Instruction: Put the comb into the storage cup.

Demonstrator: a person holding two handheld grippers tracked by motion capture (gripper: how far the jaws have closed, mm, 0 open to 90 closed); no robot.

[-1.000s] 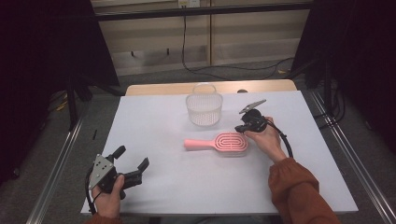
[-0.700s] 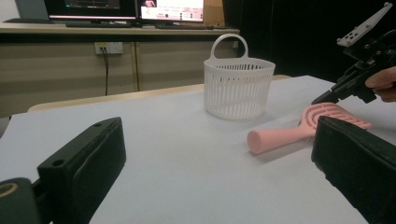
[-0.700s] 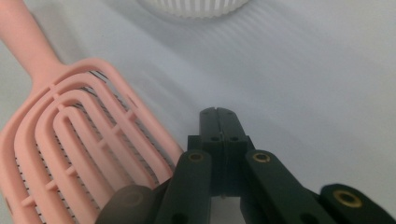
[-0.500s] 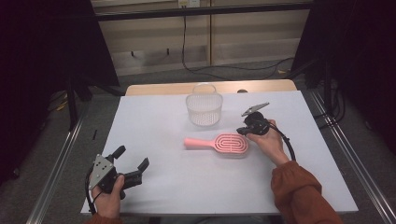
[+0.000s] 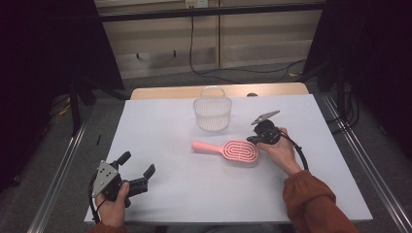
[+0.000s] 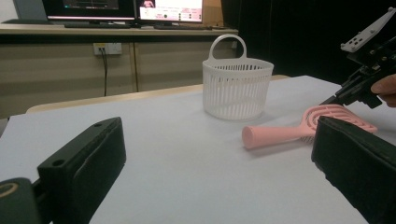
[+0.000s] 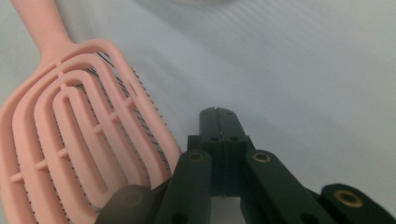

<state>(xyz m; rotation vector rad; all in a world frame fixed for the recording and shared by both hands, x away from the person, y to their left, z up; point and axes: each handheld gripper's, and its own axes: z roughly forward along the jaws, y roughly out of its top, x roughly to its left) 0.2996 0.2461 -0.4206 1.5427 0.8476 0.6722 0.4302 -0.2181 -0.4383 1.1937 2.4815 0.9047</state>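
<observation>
A pink hairbrush [image 5: 228, 149] lies flat on the white table [image 5: 194, 194], its handle pointing left. My right gripper [image 5: 250, 140] is shut, with its closed jaws tilted down beside the right rim of the brush head [image 7: 79, 140]; nothing is between them. In the right gripper view the shut tips [image 7: 218, 116] sit just off the brush's edge, and I cannot tell if they touch it. My left gripper [image 5: 137, 163] rests low at the table's front left, open and empty, and points toward the brush [image 6: 299, 130].
A white slatted basket [image 5: 212, 112] with a hoop handle stands upright behind the brush, near the table's far edge. The left gripper view has the basket [image 6: 237, 88] left of the right gripper [image 6: 355, 88]. Cables trail on the floor beyond.
My right gripper has dipped slightly toward the brush head, still shut. The left gripper, brush and basket have not moved.
</observation>
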